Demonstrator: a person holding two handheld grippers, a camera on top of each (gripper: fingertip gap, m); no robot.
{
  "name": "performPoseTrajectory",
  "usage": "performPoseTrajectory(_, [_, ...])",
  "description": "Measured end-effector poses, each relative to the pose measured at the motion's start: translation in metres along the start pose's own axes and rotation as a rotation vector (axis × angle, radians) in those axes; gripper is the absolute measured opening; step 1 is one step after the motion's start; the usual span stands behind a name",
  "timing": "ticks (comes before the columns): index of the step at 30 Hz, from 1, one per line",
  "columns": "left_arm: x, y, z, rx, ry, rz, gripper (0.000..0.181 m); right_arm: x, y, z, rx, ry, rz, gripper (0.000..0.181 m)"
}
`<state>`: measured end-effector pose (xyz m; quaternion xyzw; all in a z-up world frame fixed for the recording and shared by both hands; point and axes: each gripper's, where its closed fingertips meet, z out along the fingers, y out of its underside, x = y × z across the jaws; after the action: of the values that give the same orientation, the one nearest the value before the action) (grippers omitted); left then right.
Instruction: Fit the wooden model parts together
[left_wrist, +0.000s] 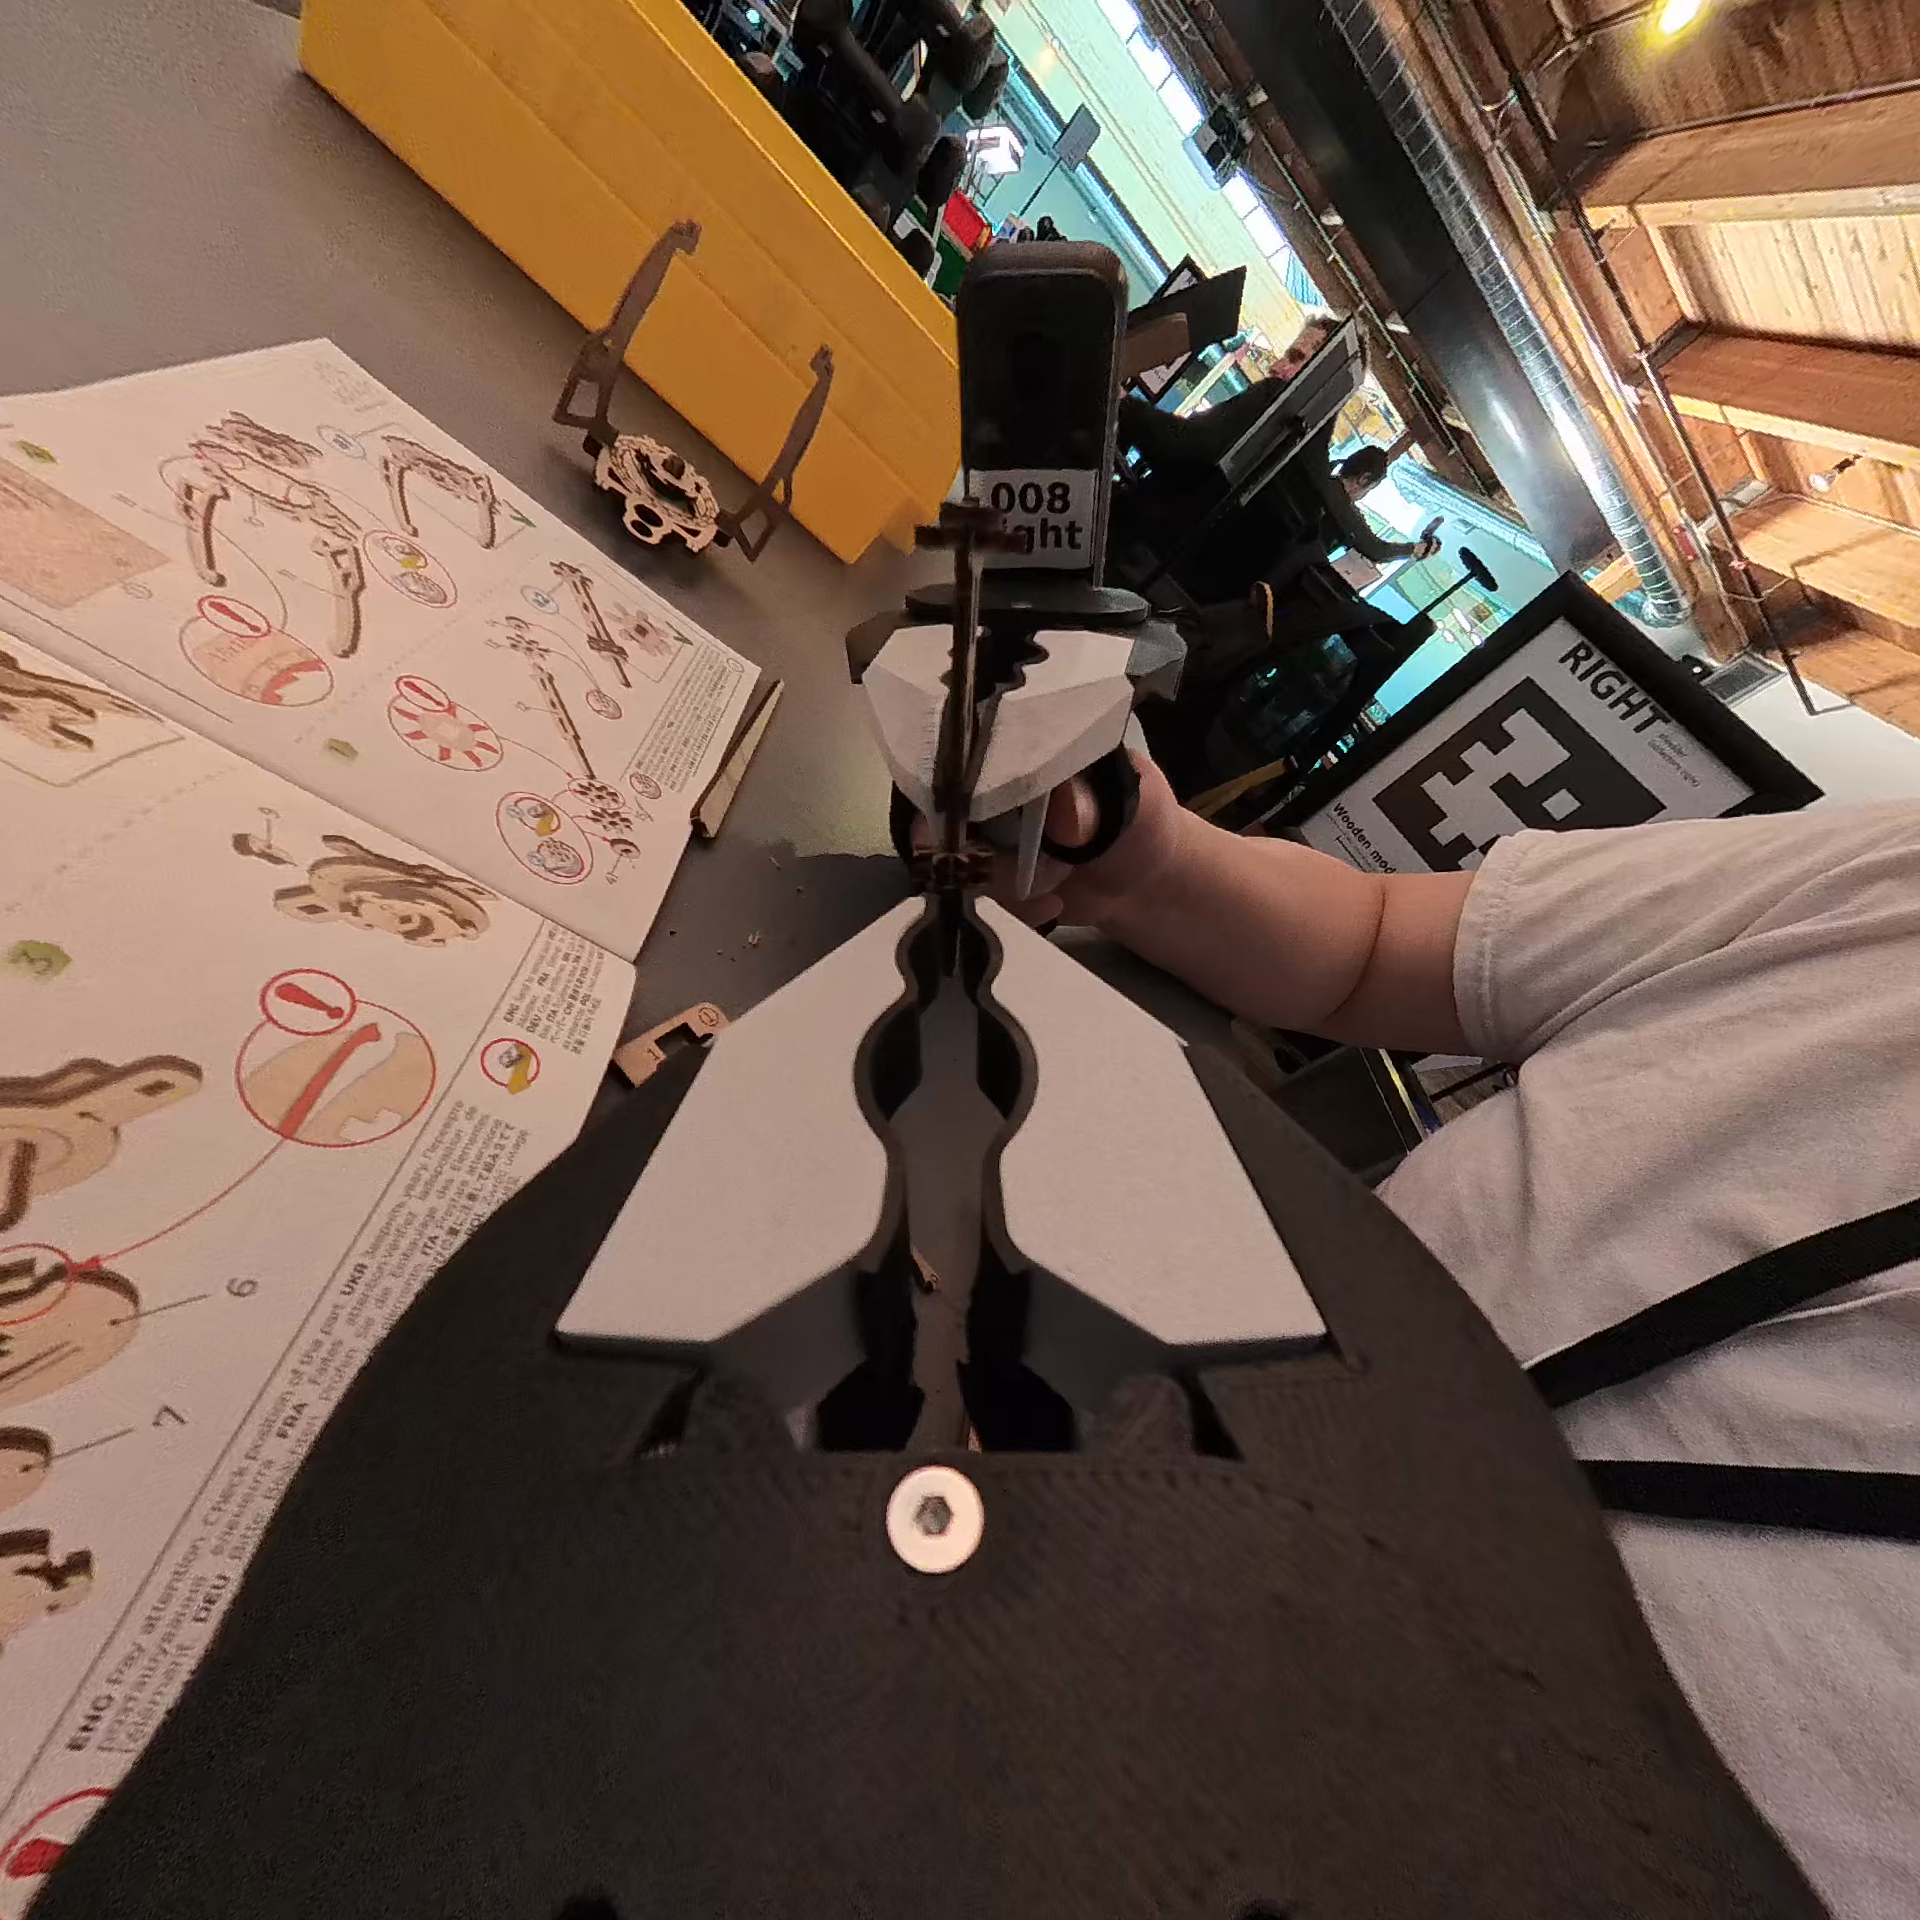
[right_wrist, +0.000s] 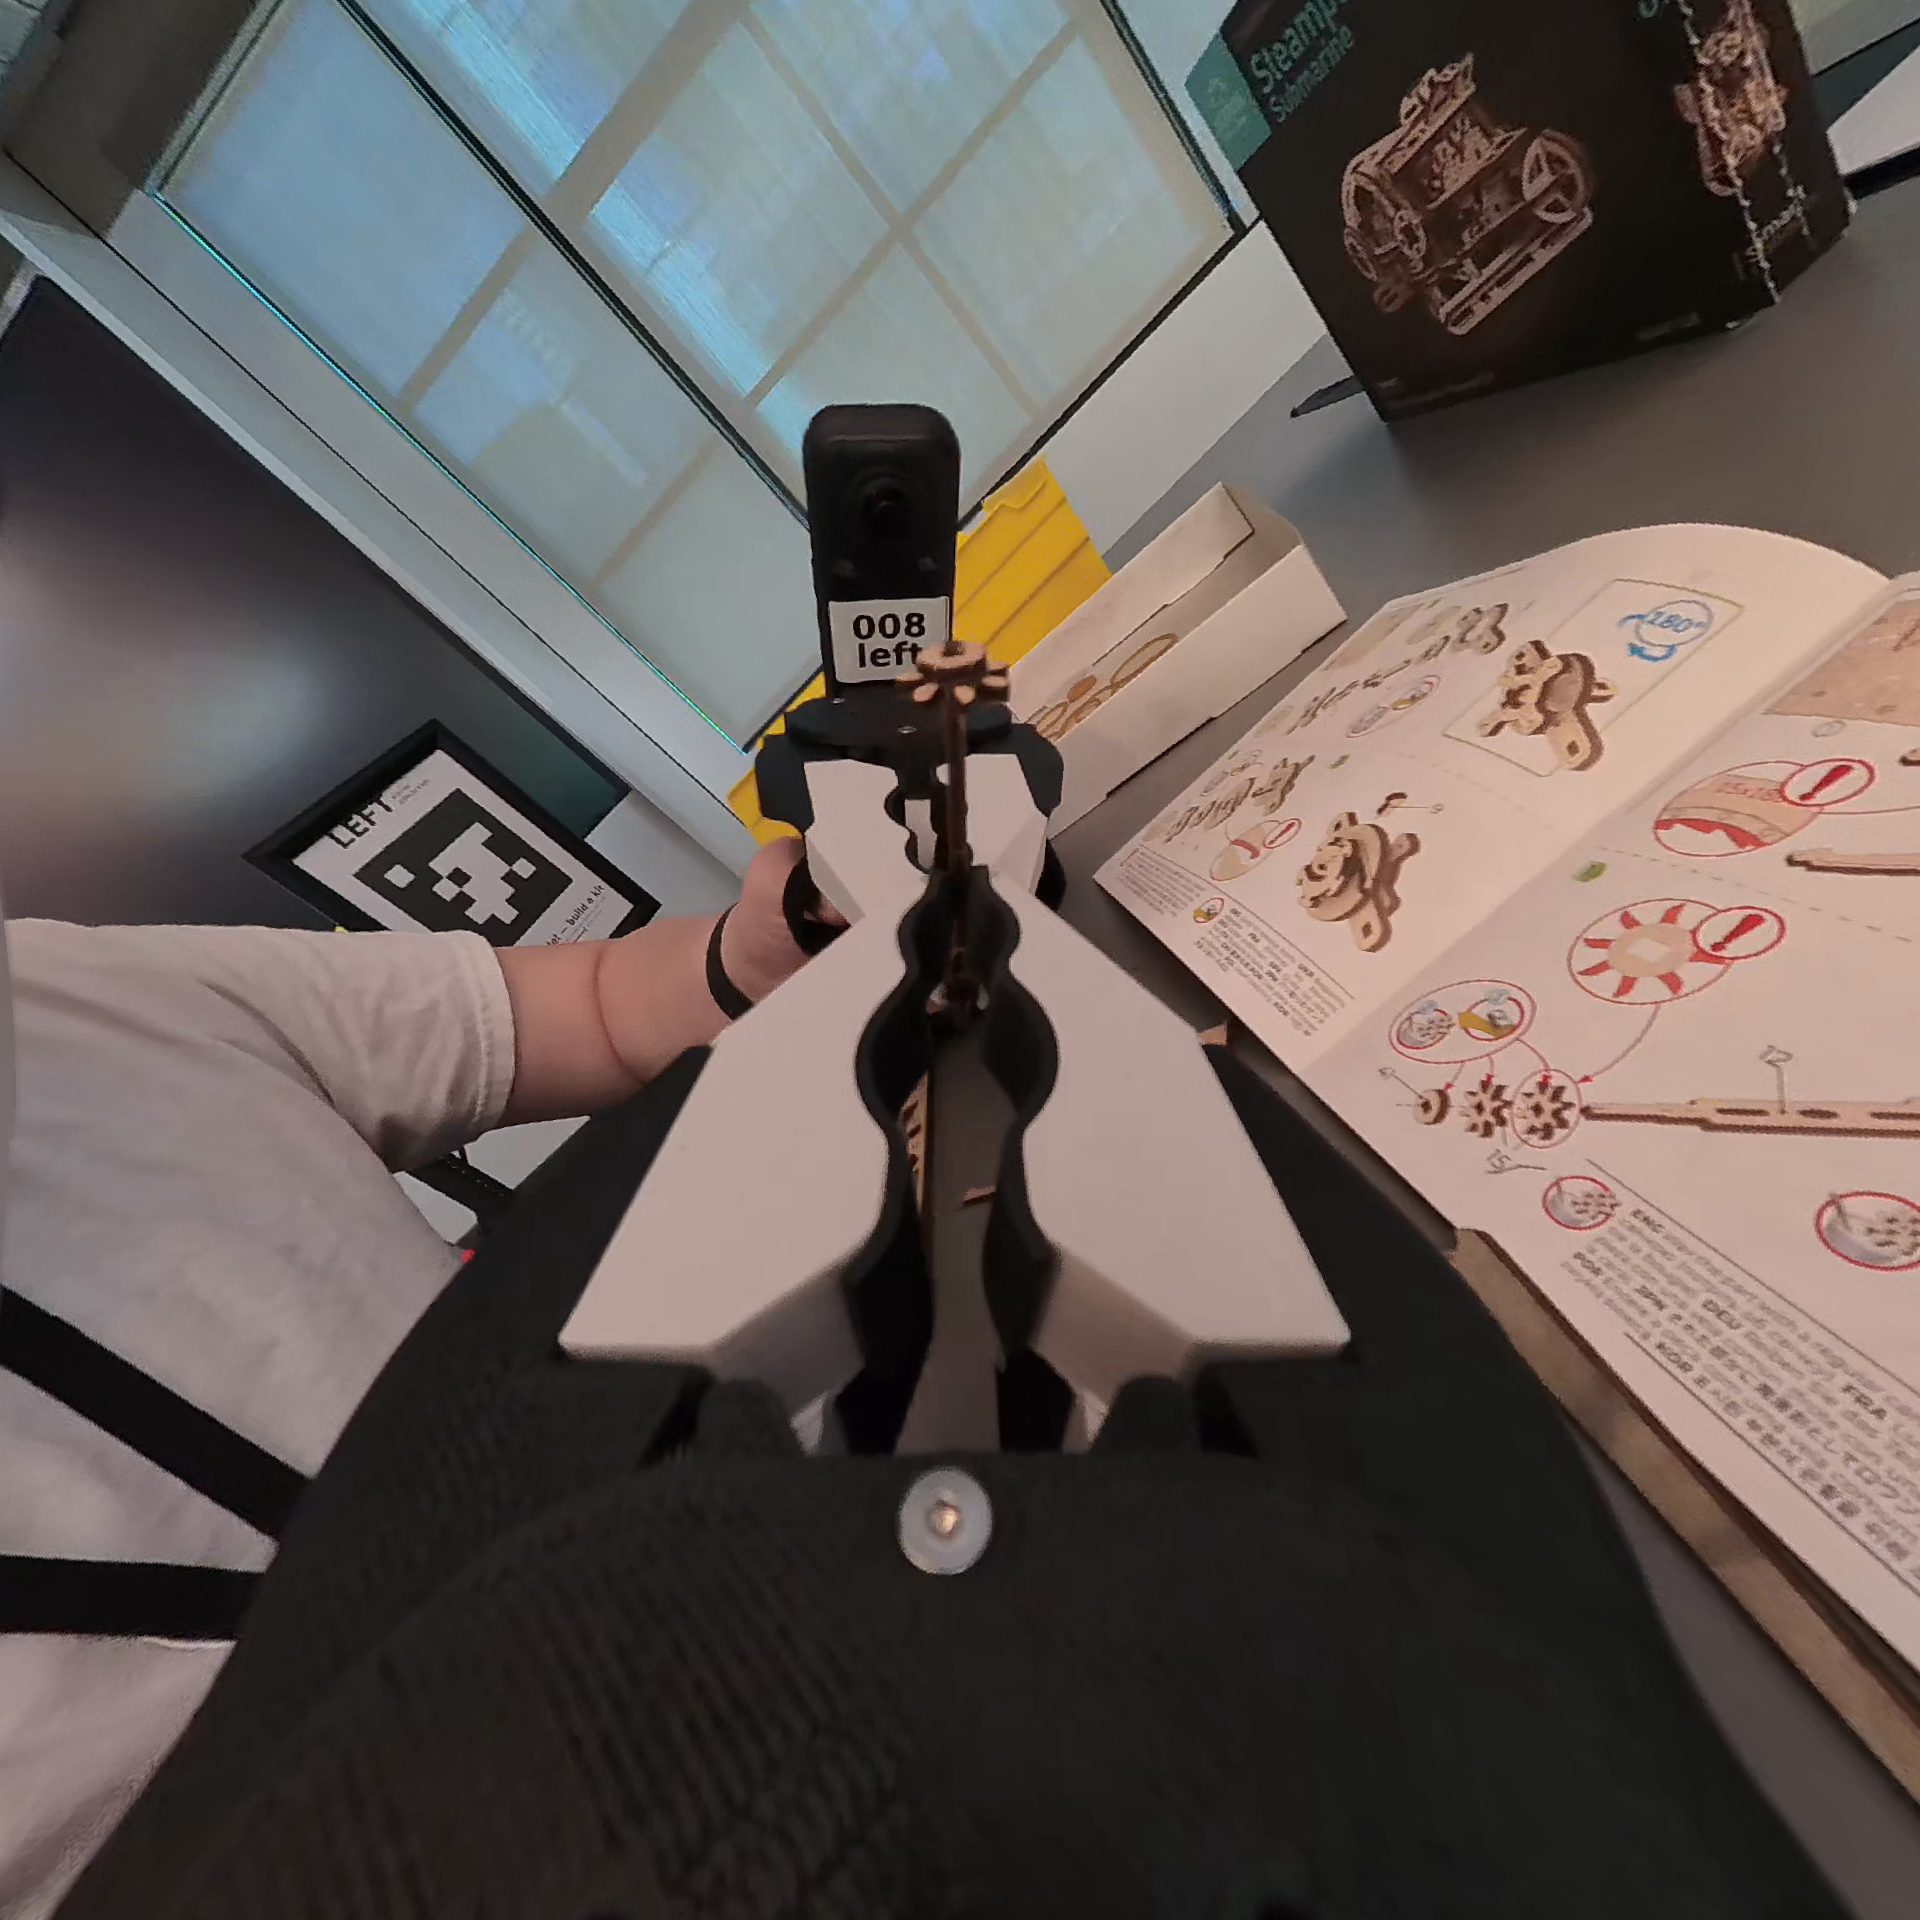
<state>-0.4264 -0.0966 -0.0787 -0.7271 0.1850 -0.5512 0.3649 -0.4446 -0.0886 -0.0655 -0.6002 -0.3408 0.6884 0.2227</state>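
The left gripper has its white fingers drawn almost together, the tips pinching the near end of a thin wooden strip that runs away from the camera, edge-on. The right gripper faces it from the far side, tips nearly meeting the left one's, its white pads closed against the same strip — so both grippers hold one slender part between them, above the grey table.

From the right wrist view the same strip shows differently: it passes between the right gripper tips and rises toward the left gripper, and a small wooden gear sits at its far end, seen face-on. In the left wrist view the strip's far end shows only as dark cross-shaped pieces seen on edge.

Only the left wrist view shows a partly built wooden assembly with upright arms, standing on the table against a yellow bin, and a loose wooden stick at the right edge of the open instruction booklet. Only the right wrist view shows the dark model kit box at the far right, a shallow white box holding wooden sheets, and the booklet lying to the right.
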Motion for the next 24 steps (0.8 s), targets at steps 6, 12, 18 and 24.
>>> performPoseTrajectory(6, [0.003, -0.002, -0.001, 0.013, 0.046, -0.046, 0.0, -0.002, -0.002, -0.001, 0.012, -0.008, -0.012, 0.003])
performPoseTrajectory(12, [0.004, -0.006, 0.0, 0.004, 0.095, -0.125, 0.0, 0.0, -0.008, -0.003, 0.047, -0.06, 0.12, 0.002])
performPoseTrajectory(18, [-0.001, -0.009, 0.001, 0.029, 0.052, -0.113, 0.016, 0.001, -0.012, -0.005, 0.061, -0.08, 0.156, 0.002])
performPoseTrajectory(24, [0.001, -0.017, -0.005, 0.076, 0.054, -0.095, 0.016, 0.002, -0.002, 0.001, -0.001, -0.055, 0.128, 0.002])
